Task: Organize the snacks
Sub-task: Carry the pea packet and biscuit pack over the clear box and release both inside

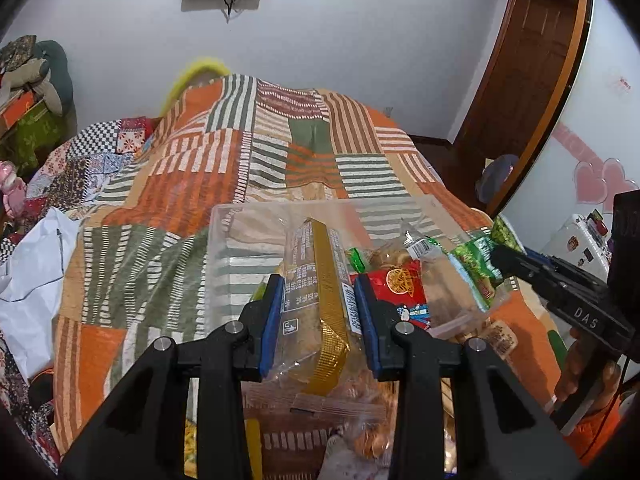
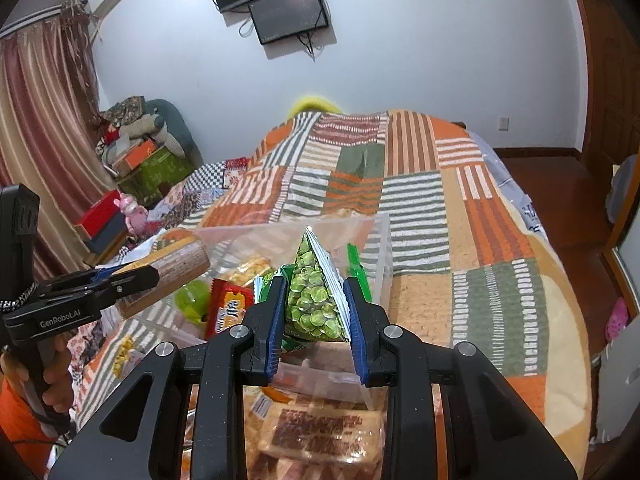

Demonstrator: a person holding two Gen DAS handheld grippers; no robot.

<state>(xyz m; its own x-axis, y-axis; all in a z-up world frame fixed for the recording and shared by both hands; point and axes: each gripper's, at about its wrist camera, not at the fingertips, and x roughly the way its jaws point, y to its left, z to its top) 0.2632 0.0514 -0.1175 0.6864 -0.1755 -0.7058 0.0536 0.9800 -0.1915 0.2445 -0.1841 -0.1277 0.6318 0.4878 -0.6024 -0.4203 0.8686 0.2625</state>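
My left gripper is shut on a long clear cookie pack with a gold stripe, held over the clear plastic bin on the bed. The pack and left gripper also show in the right wrist view. My right gripper is shut on a green pea packet, held over the same bin. The right gripper also shows at the right of the left wrist view, holding the pea packet. A red snack packet lies inside the bin.
The bin sits on an orange and green patchwork blanket. More snack packs lie on the bed in front of the bin. White fabric lies at the left. A wooden door stands at the right.
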